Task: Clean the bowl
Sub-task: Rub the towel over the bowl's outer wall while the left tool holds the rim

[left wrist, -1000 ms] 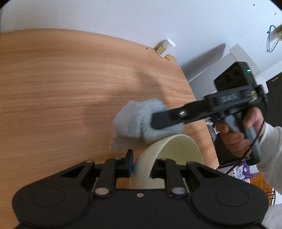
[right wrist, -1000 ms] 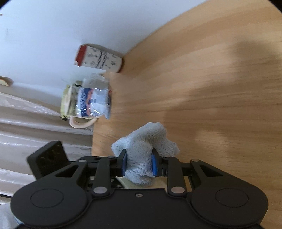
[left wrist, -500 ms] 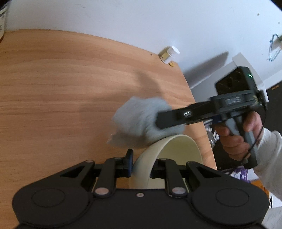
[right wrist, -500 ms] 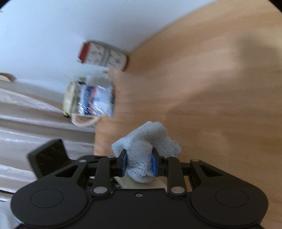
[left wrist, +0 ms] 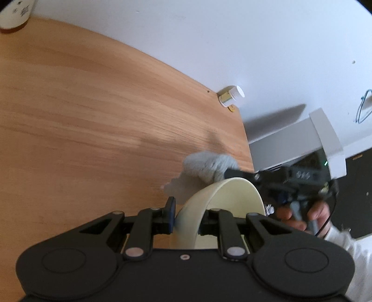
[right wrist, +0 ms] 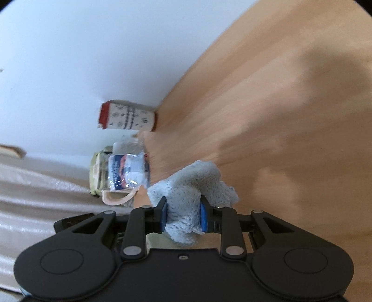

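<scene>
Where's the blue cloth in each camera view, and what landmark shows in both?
Left wrist: the cloth is right of centre, just beyond the bowl rim, pinched by the right gripper.
Right wrist: the cloth is bottom centre, clamped in that gripper.
Shared landmark: the patterned cup, top left corner in the left view.
</scene>
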A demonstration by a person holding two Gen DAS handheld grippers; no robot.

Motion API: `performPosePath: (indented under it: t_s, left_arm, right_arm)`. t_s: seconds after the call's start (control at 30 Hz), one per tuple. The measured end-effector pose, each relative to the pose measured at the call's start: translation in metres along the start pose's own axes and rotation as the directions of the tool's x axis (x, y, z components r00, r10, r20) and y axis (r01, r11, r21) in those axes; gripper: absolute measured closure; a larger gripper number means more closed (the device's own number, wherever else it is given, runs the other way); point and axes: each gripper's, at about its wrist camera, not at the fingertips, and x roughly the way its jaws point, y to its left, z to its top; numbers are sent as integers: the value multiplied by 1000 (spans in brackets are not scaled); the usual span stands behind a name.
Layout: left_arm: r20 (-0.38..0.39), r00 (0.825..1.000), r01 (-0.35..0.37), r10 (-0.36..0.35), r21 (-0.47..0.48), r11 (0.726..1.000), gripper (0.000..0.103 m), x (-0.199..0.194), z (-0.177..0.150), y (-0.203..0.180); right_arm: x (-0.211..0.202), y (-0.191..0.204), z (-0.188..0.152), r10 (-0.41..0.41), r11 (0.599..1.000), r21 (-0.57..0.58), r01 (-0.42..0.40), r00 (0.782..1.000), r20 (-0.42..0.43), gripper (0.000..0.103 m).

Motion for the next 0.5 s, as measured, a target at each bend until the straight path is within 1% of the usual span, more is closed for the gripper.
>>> performPosePath:
  t_s: [0.1,0.23,0.33,0.37,0.5]
  left_arm:
    - [10,1000,10,-10,-36,999,87,-2,-1,2]
    - [27,1000,16,-14,-75,997,87,-2,-2,5]
    - [42,999,27,-23,-99,995,87,-3,-2,9]
    - [58,998,43,-37,-114,993,87,-5,-2,11]
    - [70,997,27,-19,-117,993,87,-7,-2,12]
  right_arm:
    - [3,-12,-8,-7,999,35,7,1000,7,73]
    - [5,-16,-17,-12,999,49,10,999,36,73]
    - [3,-15,-18,13,998,64,-17,998,63,73]
    - [0,-15,-18,28,997,74,-34,996,79,73]
    - [-15,-8,-18,78,993,81,-89,988,133,73]
